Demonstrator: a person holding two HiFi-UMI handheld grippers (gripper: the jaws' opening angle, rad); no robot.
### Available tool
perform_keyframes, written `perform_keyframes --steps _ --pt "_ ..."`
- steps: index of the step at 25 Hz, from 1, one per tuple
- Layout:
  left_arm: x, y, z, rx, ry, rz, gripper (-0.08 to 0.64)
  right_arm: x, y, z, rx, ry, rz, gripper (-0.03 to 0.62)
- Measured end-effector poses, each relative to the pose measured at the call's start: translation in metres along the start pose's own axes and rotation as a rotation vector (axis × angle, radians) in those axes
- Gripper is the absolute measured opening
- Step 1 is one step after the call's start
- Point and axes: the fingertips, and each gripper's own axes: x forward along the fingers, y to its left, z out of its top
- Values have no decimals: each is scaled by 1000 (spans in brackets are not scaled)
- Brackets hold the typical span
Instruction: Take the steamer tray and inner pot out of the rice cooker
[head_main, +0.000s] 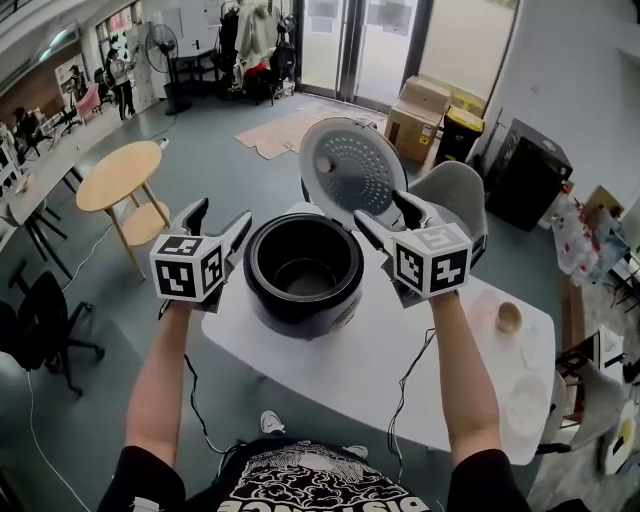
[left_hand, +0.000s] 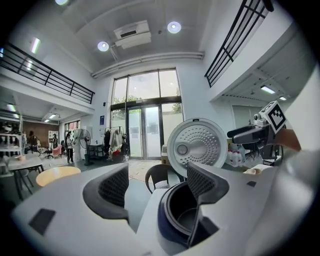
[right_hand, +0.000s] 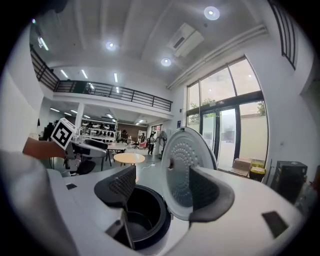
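Flanking the rice cooker (head_main: 300, 316) on the bench (head_main: 350, 375), the left gripper (head_main: 218, 219) and right gripper (head_main: 385, 213) both stand spread and empty; the inner pot (head_main: 304, 272) sits between them, so lower each evenly over its rim before pinching.

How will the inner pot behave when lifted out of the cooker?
The inner pot looks rigid, probably metal, so it shouldn't flex. Its dark lining looks smooth, so a jaw grip may slip. It sits deep in the cooker, so a tilted lift could bind.
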Motion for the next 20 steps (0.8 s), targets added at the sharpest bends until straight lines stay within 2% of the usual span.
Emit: perform_keyframes --steps 4,8,14,20 --pt "-6 44 -13 5 5 -10 357 32 30 1 26 -11 -16 344" --pt "-6 75 -30 -6 2 -53 357 56 57 -6 30 -8 -44 344" --pt "11 90 -47 -79 17 -195 357 77 77 -20 63 36 -68 344" --pt "36 79 -78 -181 149 -366 357 85 82 -58 107 145 -94 344"
